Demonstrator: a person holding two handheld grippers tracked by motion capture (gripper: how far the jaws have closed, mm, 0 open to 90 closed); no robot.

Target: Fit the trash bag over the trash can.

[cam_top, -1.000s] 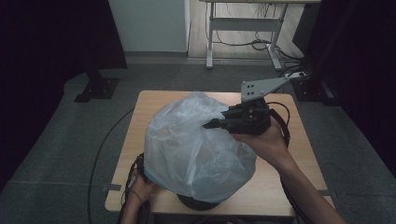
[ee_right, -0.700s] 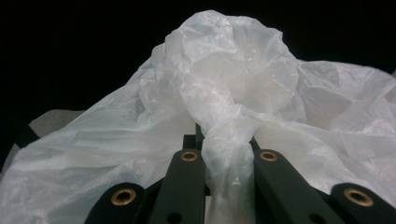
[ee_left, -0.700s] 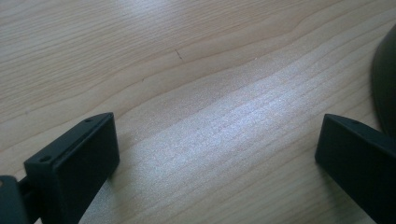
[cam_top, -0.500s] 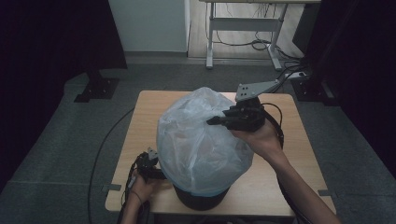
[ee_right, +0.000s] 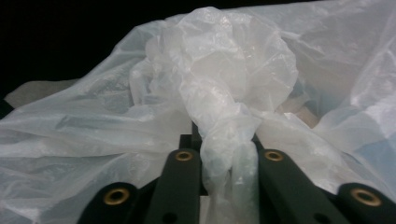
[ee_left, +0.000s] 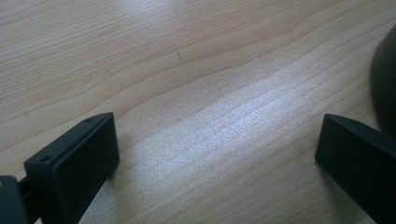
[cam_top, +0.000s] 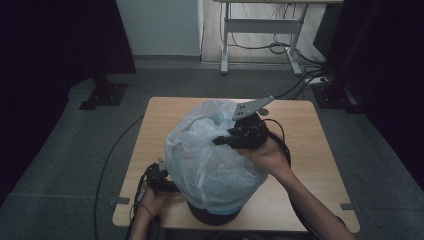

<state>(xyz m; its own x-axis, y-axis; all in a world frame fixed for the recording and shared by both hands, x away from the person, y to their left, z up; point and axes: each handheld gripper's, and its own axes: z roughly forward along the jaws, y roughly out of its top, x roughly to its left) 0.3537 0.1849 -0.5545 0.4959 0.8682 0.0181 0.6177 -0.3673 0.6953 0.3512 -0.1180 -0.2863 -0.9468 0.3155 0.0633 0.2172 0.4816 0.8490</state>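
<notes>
Gripping bunched plastic bag [ee_right: 219, 121], right tool [cam_top: 223, 140] over wooden table [cam_top: 305, 150]; left tool [cam_top: 162, 182] wide open, empty; grey carpet [cam_top: 75, 150].

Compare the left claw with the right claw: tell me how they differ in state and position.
The left claw stands open with nothing but bare table between its jaws; the right claw is pinched shut on a bunch of the plastic bag. The left claw sits low beside the dark bin; the right claw is up against the bag's top. Both are black and hand-held.
</notes>
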